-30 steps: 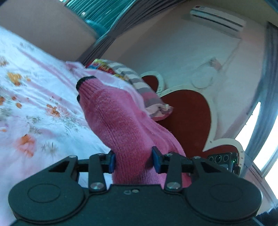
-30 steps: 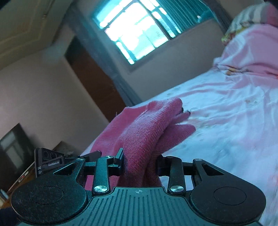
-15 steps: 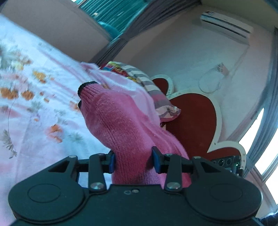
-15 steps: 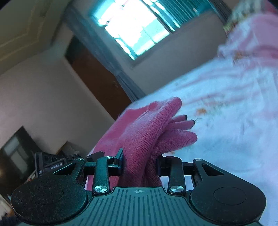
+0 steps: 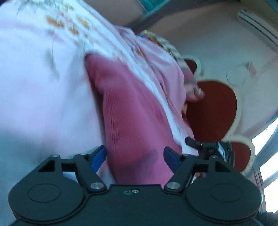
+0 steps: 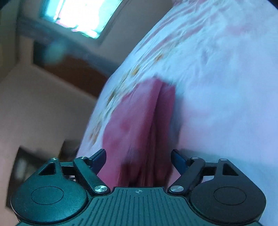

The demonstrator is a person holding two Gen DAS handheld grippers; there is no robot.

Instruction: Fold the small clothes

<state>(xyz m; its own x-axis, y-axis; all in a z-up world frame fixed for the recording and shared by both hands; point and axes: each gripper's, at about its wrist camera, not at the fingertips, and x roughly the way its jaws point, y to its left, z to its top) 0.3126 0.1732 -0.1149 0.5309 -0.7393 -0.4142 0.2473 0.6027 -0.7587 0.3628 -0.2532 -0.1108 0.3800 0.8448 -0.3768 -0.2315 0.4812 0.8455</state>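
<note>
A pink knitted glove (image 5: 128, 111) lies against the floral bedsheet (image 5: 43, 87) and runs down between the fingers of my left gripper (image 5: 135, 156). The left jaws stand wide apart, open, with gaps on both sides of the glove. The same glove (image 6: 139, 125) shows in the right wrist view, folded along a crease, between the fingers of my right gripper (image 6: 138, 159). The right jaws are also spread open. Both views are blurred by motion.
The pink and white bedsheet (image 6: 217, 78) fills most of both views. A striped pillow (image 5: 175, 53) and a red heart-shaped headboard (image 5: 213, 106) are beyond the glove. The other gripper's body (image 5: 215, 149) shows at the right. A window (image 6: 83, 15) is high at the left.
Both grippers have opened and let go of the glove. Both have tipped down toward the bed, and the glove has dropped from held up to lying on the sheet.
</note>
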